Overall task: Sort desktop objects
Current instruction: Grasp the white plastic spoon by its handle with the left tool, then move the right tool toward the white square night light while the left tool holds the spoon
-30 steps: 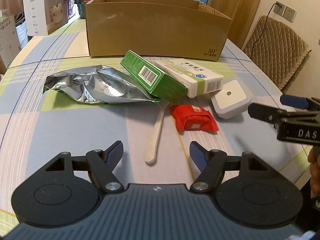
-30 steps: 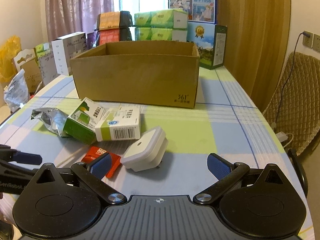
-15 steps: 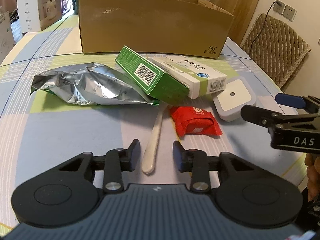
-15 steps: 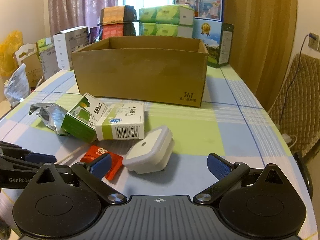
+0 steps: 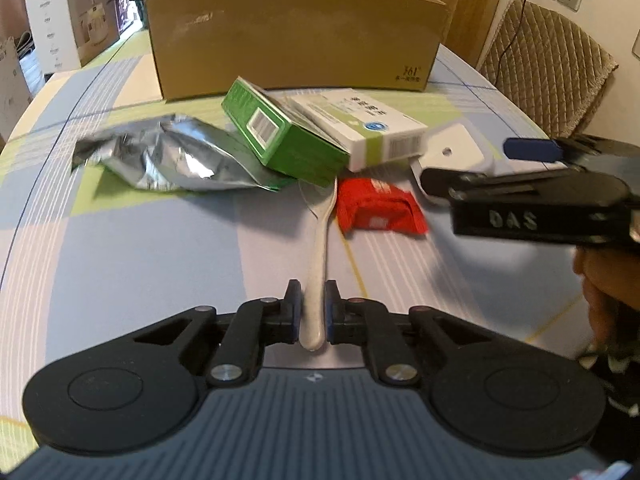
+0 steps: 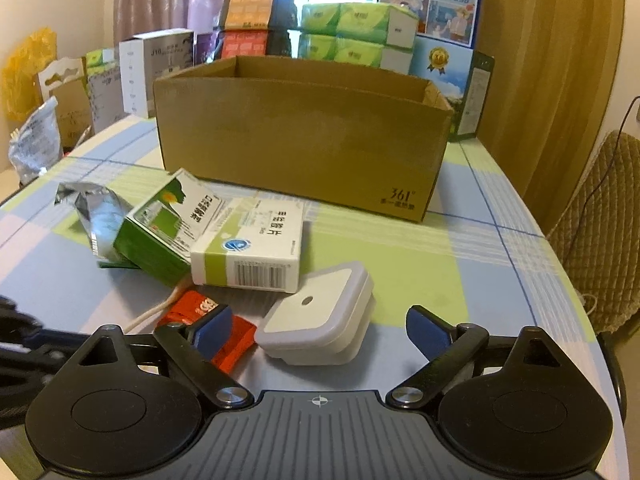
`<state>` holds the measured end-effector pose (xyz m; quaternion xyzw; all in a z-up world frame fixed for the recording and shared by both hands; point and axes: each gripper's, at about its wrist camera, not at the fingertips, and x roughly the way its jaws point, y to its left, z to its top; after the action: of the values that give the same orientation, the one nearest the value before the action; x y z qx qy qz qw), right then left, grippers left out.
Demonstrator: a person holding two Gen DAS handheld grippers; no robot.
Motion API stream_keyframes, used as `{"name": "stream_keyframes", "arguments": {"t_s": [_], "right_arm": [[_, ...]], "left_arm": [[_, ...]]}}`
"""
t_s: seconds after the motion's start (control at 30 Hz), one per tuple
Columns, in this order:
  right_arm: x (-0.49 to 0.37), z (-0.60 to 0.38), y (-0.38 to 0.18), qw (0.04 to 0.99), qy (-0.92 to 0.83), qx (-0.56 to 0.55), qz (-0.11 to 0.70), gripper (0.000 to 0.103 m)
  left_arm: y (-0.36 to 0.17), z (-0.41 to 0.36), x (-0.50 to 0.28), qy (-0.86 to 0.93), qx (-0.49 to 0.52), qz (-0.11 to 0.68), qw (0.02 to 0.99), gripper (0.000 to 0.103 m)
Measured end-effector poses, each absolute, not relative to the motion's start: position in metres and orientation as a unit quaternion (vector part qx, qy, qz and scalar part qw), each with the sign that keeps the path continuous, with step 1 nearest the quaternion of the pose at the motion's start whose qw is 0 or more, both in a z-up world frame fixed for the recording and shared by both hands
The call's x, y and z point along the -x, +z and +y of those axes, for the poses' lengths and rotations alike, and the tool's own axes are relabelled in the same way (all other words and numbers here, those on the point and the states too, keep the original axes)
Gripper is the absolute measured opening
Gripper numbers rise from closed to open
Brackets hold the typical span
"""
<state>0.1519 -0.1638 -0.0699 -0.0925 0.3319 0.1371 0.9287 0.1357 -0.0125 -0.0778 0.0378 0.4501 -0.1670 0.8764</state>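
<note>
White plastic spoon (image 5: 320, 248) lies at lower centre of the left view, its handle end pinched in my left gripper (image 5: 313, 312). I should lift straight, since its bowl sits tucked under the green carton (image 5: 280, 136), beside the red sachet (image 5: 376, 208). My right gripper (image 6: 316, 332) hangs wide open before the white square lidded container (image 6: 320, 316); the brown cardboard box (image 6: 300, 136) waits above.

1. The left gripper (image 5: 312, 312) is built of black linkage arms, silver pivot screws and blue finger pads (image 5: 295, 312).
2. The right gripper (image 6: 319, 330) is marked "DAS" in raised letters.
</note>
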Motion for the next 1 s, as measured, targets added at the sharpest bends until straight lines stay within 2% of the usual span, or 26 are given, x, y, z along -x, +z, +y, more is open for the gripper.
{"name": "stream_keyframes", "arguments": {"t_s": [0.1,0.2,0.33,0.47,0.53,0.57,0.6,0.8,0.83,0.9,0.93,0.97,1.0], "right_arm": [[-0.156,-0.165,-0.073,0.926,0.137,0.095,0.338,0.090],[-0.158,-0.164,-0.075,0.924,0.139,0.097,0.343,0.084],[-0.159,-0.165,-0.077,0.921,0.138,0.097,0.350,0.063],[-0.157,-0.171,-0.075,0.923,0.134,0.086,0.351,0.053],[-0.154,-0.177,-0.071,0.925,0.130,0.080,0.349,0.044],[-0.152,-0.180,-0.069,0.925,0.130,0.077,0.349,0.042],[-0.150,-0.182,-0.068,0.925,0.128,0.075,0.351,0.042],[-0.142,-0.199,-0.065,0.929,0.093,0.076,0.351,0.042],[-0.141,-0.201,-0.065,0.929,0.091,0.076,0.349,0.044],[-0.139,-0.203,-0.066,0.930,0.094,0.079,0.345,0.056],[-0.139,-0.203,-0.067,0.931,0.097,0.081,0.343,0.068],[-0.138,-0.202,-0.068,0.932,0.098,0.082,0.340,0.074],[-0.138,-0.202,-0.069,0.932,0.100,0.082,0.339,0.076]], "left_arm": [[-0.076,-0.012,-0.125,-0.172,-0.044,0.451,0.875,0.008],[-0.075,-0.014,-0.116,-0.178,-0.054,0.448,0.875,0.008],[-0.076,-0.017,-0.109,-0.185,-0.058,0.448,0.873,0.008],[-0.077,-0.017,-0.106,-0.192,-0.051,0.448,0.871,0.008],[-0.075,-0.015,-0.105,-0.193,-0.043,0.446,0.873,0.013],[-0.074,-0.014,-0.105,-0.192,-0.040,0.444,0.874,0.020],[-0.073,-0.014,-0.106,-0.192,-0.036,0.441,0.876,0.022],[-0.071,-0.010,-0.116,-0.187,-0.007,0.434,0.881,0.023],[-0.072,-0.010,-0.118,-0.185,-0.003,0.434,0.882,0.025],[-0.074,-0.010,-0.123,-0.181,0.005,0.435,0.882,0.031],[-0.074,-0.010,-0.126,-0.179,0.009,0.434,0.883,0.032],[-0.074,-0.009,-0.127,-0.178,0.012,0.432,0.884,0.033],[-0.075,-0.009,-0.129,-0.176,0.014,0.431,0.885,0.034]]}}
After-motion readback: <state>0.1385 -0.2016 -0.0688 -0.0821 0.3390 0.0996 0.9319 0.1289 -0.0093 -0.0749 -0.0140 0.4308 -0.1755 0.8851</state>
